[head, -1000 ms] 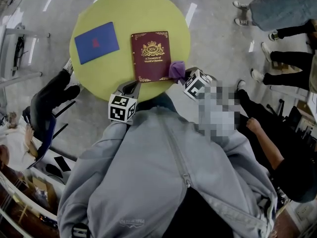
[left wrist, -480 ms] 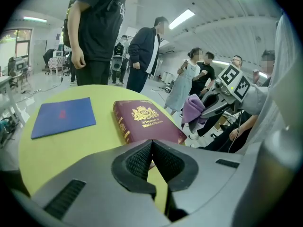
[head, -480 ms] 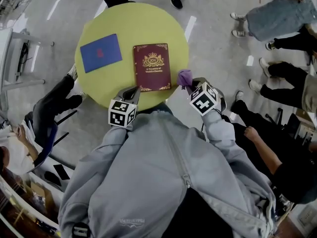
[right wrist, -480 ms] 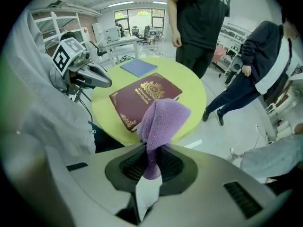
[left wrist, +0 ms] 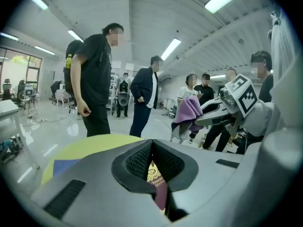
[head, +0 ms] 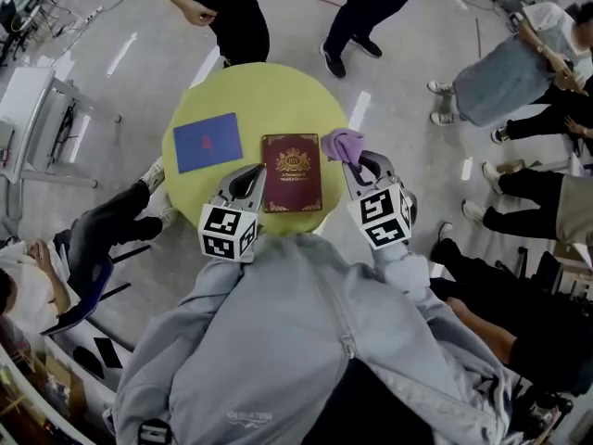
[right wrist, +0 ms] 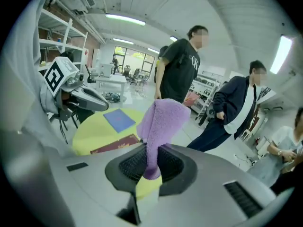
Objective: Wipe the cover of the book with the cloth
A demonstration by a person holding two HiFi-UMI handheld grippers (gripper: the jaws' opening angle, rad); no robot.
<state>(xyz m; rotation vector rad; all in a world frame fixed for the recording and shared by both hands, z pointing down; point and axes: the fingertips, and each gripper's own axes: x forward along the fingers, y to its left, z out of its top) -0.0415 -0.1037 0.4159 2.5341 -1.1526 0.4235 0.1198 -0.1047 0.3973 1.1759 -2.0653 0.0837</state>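
Right gripper (head: 355, 163) tight on purple cloth (head: 341, 144) near book (head: 292, 171).

The head camera sits up high and looks almost straight down at the round yellow table (head: 269, 100). Each gripper camera sits low, right behind its own jaws, looking across the table. The left one sees the right gripper (left wrist: 201, 118), the right one sees the left gripper (right wrist: 105, 102). All three see the red book (head: 293, 171).
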